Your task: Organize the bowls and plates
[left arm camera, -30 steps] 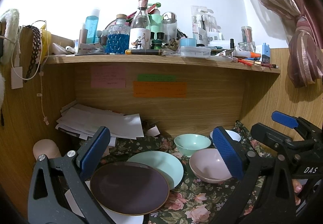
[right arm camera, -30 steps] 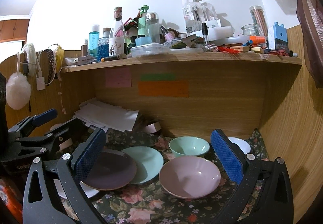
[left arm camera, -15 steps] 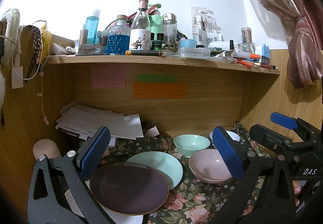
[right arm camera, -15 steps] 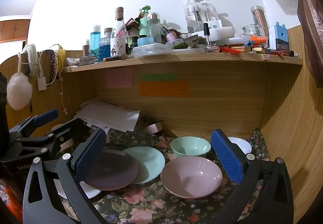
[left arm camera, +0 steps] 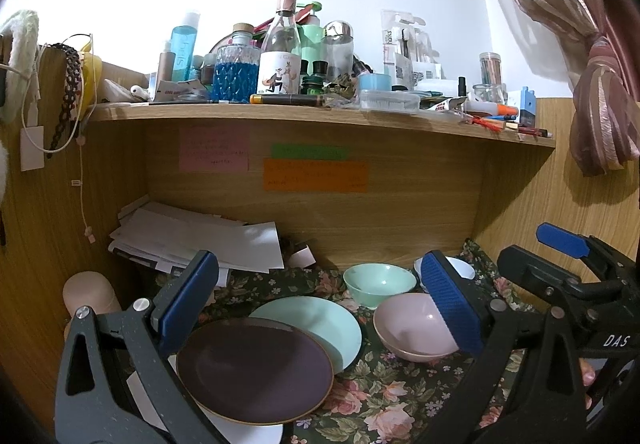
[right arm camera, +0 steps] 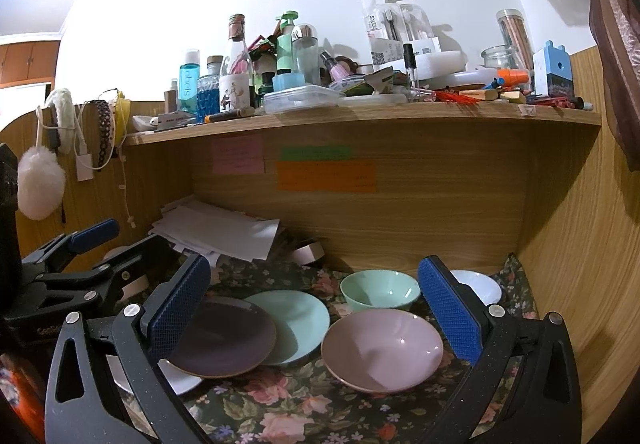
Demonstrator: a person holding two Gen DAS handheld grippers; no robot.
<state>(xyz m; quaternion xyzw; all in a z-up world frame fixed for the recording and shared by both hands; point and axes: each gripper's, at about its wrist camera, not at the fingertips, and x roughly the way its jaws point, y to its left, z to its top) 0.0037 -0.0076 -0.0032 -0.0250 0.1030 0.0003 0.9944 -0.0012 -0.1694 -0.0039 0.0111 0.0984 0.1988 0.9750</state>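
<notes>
On a floral cloth (right arm camera: 280, 408) lie a dark purple plate (left arm camera: 256, 368) (right arm camera: 224, 340) overlapping a mint plate (left arm camera: 320, 324) (right arm camera: 296, 320) and a white plate (right arm camera: 176, 378). To their right sits a pink bowl (left arm camera: 412, 328) (right arm camera: 384, 348), with a mint bowl (left arm camera: 378, 280) (right arm camera: 378, 288) and a white bowl (left arm camera: 460, 268) (right arm camera: 480, 284) behind it. My left gripper (left arm camera: 318, 300) (right arm camera: 120, 244) hovers open over the plates, holding nothing. Above the pink bowl and mint plate, my right gripper (right arm camera: 312, 310) (left arm camera: 534, 252) is open and empty too.
The dishes sit in a wooden alcove under a shelf (right arm camera: 360, 112) crowded with bottles and jars. A pile of papers (left arm camera: 200, 240) fills the back left, with a tape roll (right arm camera: 308, 254) beside it. The wooden side wall (right arm camera: 572, 244) is close on the right.
Both views have shifted only slightly. No dish has moved and both grippers stay open.
</notes>
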